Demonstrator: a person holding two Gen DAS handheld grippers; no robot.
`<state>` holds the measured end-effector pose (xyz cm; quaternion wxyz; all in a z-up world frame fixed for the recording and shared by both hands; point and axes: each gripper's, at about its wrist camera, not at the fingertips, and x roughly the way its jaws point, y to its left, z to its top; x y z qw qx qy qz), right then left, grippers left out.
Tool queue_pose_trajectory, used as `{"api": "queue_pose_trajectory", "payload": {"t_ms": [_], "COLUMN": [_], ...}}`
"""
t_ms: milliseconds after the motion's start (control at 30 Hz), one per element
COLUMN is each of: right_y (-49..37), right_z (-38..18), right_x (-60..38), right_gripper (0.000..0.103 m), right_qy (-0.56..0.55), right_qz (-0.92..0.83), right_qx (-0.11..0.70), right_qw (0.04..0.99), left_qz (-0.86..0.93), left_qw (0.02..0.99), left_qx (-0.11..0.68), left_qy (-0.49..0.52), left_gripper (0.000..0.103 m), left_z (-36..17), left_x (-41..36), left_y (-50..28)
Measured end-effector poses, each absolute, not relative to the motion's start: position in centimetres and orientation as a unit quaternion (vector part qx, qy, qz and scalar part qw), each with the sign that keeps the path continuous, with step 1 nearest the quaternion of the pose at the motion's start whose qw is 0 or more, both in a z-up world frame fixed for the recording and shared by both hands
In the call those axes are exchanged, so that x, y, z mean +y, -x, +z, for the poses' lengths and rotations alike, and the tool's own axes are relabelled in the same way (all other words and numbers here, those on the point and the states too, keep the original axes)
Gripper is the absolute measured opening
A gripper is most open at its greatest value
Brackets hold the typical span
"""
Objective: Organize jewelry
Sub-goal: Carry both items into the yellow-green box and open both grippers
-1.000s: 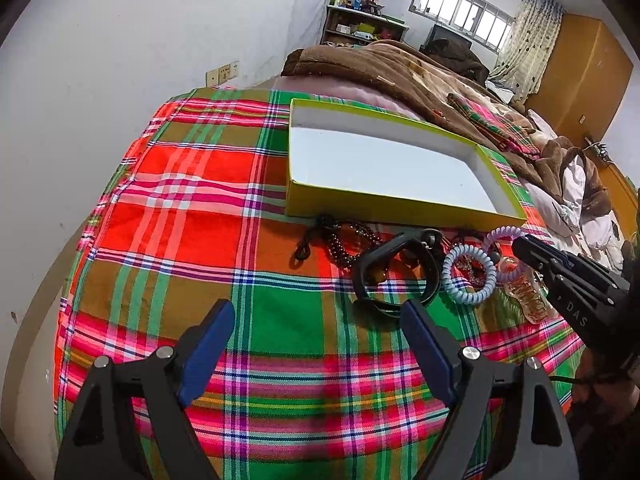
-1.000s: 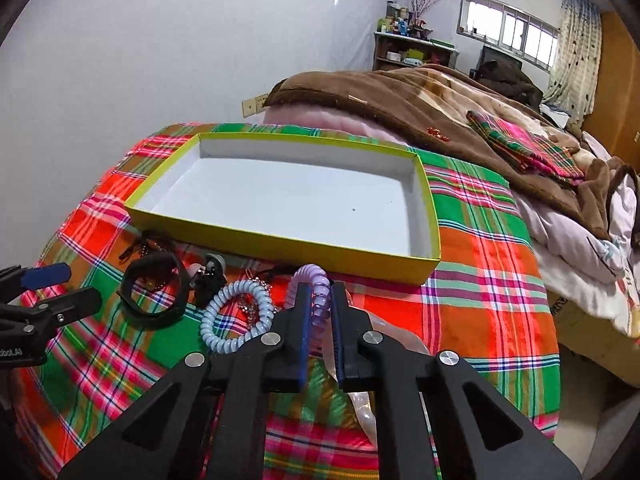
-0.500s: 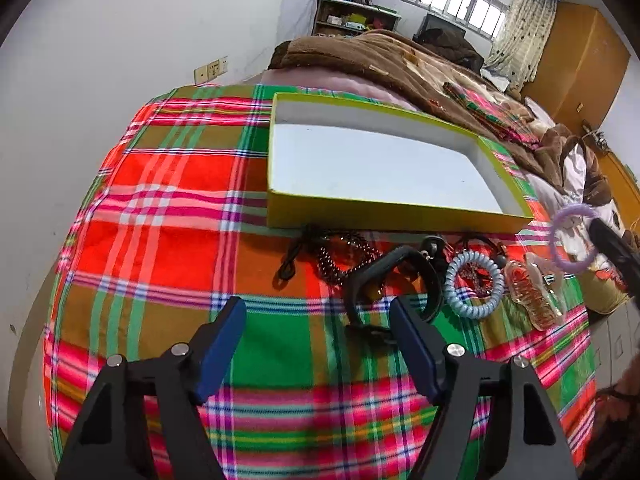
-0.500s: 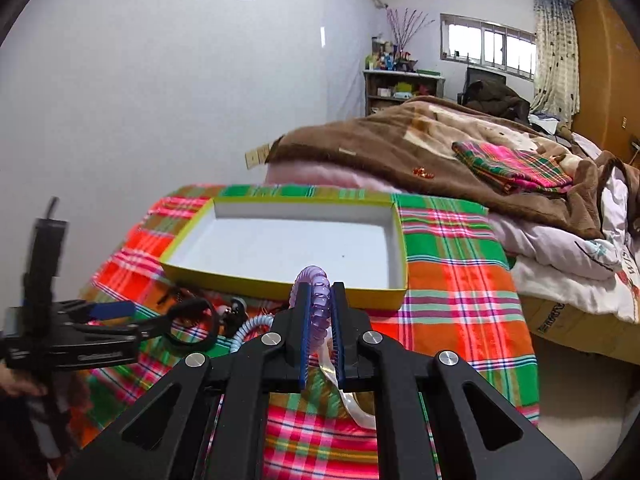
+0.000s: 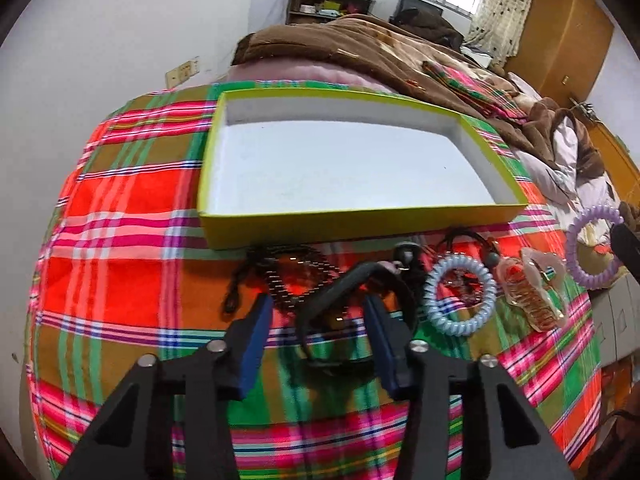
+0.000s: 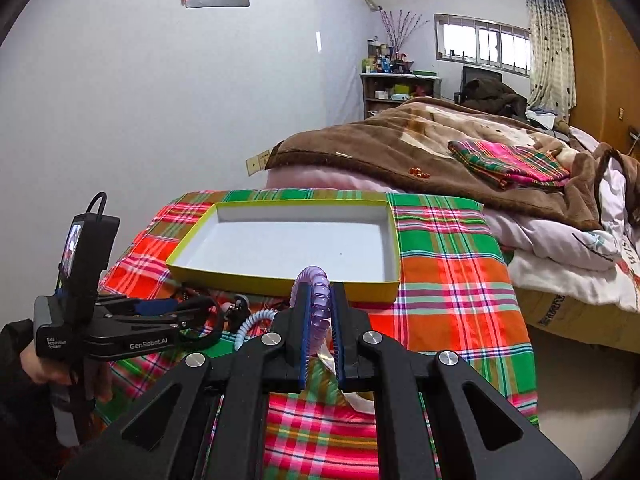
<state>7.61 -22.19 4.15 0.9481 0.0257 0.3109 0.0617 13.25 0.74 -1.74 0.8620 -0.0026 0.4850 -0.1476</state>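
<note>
I'm closing my left gripper (image 5: pixel 316 320) around the black band (image 5: pixel 340 292) lying between its jaws (pads not touching), while my right gripper (image 6: pixel 320 316) is clamping the purple coil tie (image 6: pixel 316 292) near the box (image 6: pixel 280 276).

Around you lie a plaid cloth (image 5: pixel 120 216) over the bed; a rumpled brown blanket (image 6: pixel 400 140) beyond it; a cluttered shelf (image 6: pixel 396 88) under the window (image 6: pixel 484 46); a wooden wardrobe (image 5: pixel 564 44).

You can read "GenRobot.AI" on the side of your left gripper (image 6: pixel 188 312). Its rear block carries "Data Acquisition System" in small print.
</note>
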Motion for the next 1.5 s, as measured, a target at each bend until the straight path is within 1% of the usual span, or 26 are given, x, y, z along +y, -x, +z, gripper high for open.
{"api": "queue_pose_trajectory", "payload": {"t_ms": [133, 233, 367, 533, 767, 1000, 1267, 1500], "right_y": [-7.7, -7.7, -7.6, -7.3, -6.9, -7.2, -10.0, -13.8], "right_z": [4.1, 4.0, 4.1, 4.2, 4.4, 5.3, 6.4, 6.2], "right_x": [-22.3, -22.3, -22.3, -22.4, -22.5, -22.8, -23.2, -23.7], "right_gripper": [0.010, 0.010, 0.010, 0.010, 0.010, 0.009, 0.010, 0.010], "right_qy": [-0.027, -0.029, -0.030, -0.032, -0.035, -0.039, -0.038, -0.038], "right_qz": [0.062, 0.061, 0.061, 0.061, 0.060, 0.060, 0.062, 0.060], "right_qx": [0.310, 0.311, 0.310, 0.307, 0.301, 0.293, 0.292, 0.314], "right_qw": [0.948, 0.948, 0.948, 0.949, 0.951, 0.953, 0.954, 0.947], "left_qz": [-0.147, -0.152, -0.150, -0.148, -0.144, -0.141, -0.138, -0.134], "left_qw": [0.863, 0.861, 0.862, 0.864, 0.870, 0.881, 0.889, 0.893], "left_qx": [0.484, 0.485, 0.484, 0.481, 0.472, 0.451, 0.437, 0.429], "left_qy": [-0.010, -0.008, -0.009, -0.006, 0.001, 0.008, 0.016, 0.028], "left_gripper": [0.031, 0.024, 0.020, 0.018, 0.018, 0.018, 0.018, 0.018], "left_z": [-1.7, -1.6, -1.4, -1.0, -0.2, 1.8, 3.8, 4.7], "left_x": [0.3, 0.3, 0.3, 0.6, 1.0, 1.4, 2.0, 2.3], "left_y": [-13.0, -13.0, -12.9, -12.7, -12.0, -11.7, -13.6, -16.1]}}
